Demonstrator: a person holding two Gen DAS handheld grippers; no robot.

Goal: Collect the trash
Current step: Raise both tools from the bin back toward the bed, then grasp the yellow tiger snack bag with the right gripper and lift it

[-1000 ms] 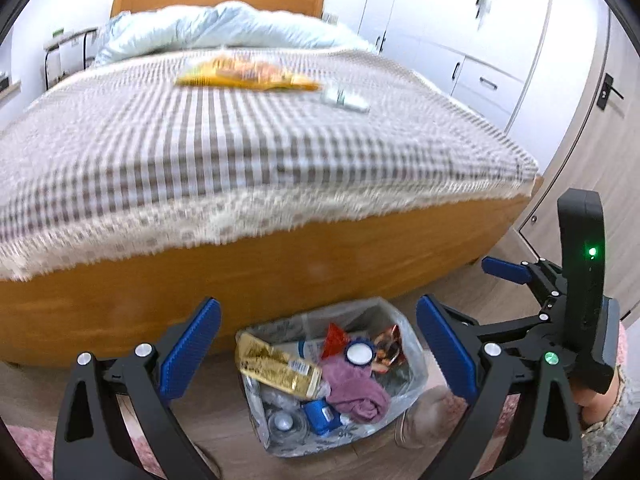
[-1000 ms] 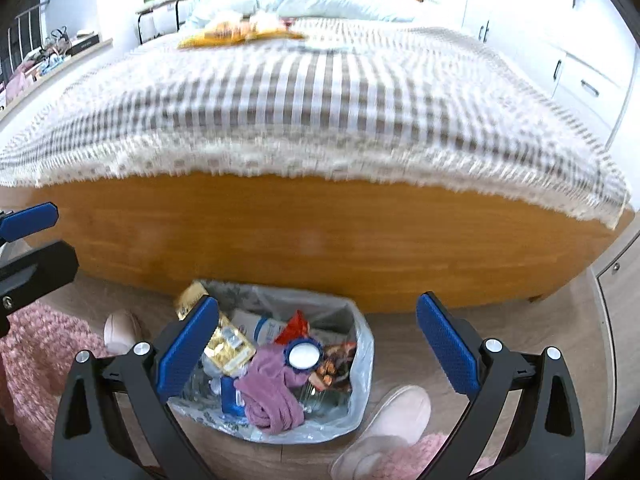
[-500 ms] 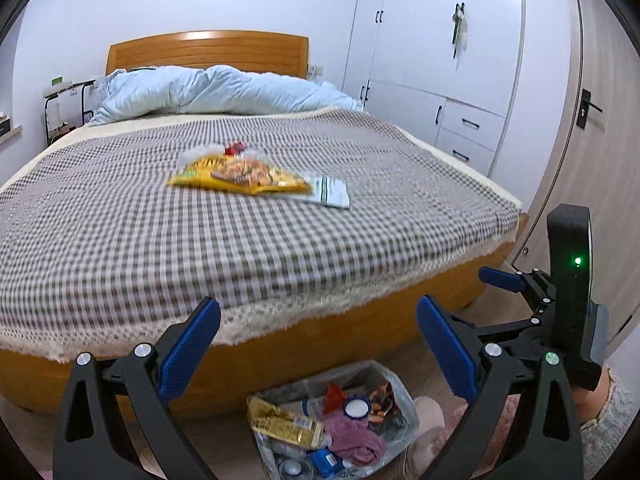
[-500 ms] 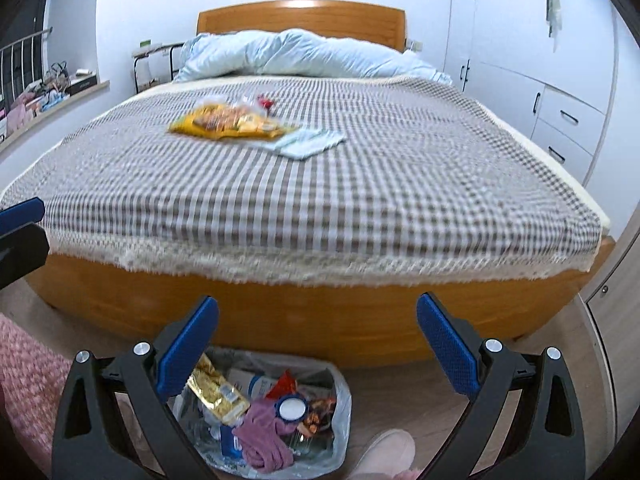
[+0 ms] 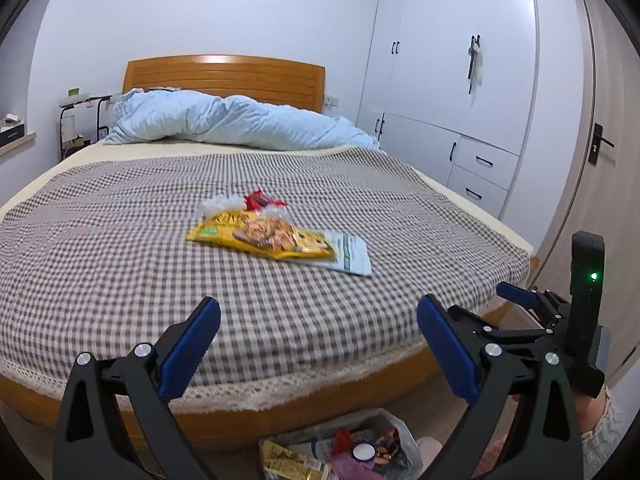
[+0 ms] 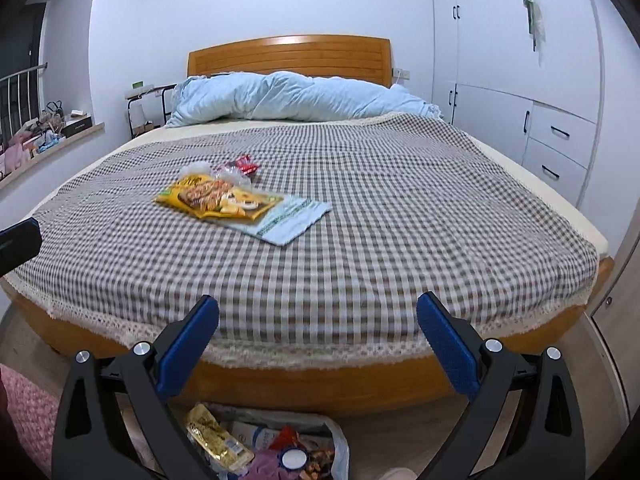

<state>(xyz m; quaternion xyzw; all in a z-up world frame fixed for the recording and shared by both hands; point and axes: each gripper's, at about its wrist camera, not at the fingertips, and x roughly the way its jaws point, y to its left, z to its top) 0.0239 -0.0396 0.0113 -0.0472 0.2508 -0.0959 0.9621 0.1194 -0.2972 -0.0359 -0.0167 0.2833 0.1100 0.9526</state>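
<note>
A yellow snack bag [image 5: 262, 237] [image 6: 218, 197] lies on the checked bedspread near the bed's middle, partly over a pale blue-green packet [image 5: 351, 257] [image 6: 292, 218]. Behind it sit a red wrapper [image 5: 260, 201] [image 6: 244, 165] and crumpled clear plastic [image 5: 218, 202] [image 6: 192, 169]. A clear trash bag [image 5: 344, 450] [image 6: 264, 442] full of wrappers stands on the floor at the bed's foot. My left gripper [image 5: 318, 350] is open and holds nothing, above the bed's near edge. My right gripper [image 6: 318, 350] is open too, holding nothing; it shows in the left wrist view [image 5: 520, 300].
A rolled light-blue duvet [image 5: 236, 122] lies by the wooden headboard. White wardrobes [image 5: 452, 80] line the right wall with a door beyond. A pink rug [image 6: 28, 412] and a slipper [image 5: 430, 446] are on the floor. A sill with clutter [image 6: 44, 126] runs along the left.
Both grippers have risen and tilted up from the trash bag on the floor toward the bed top. The bag has dropped to the bottom edge of both views. Both stay open.
</note>
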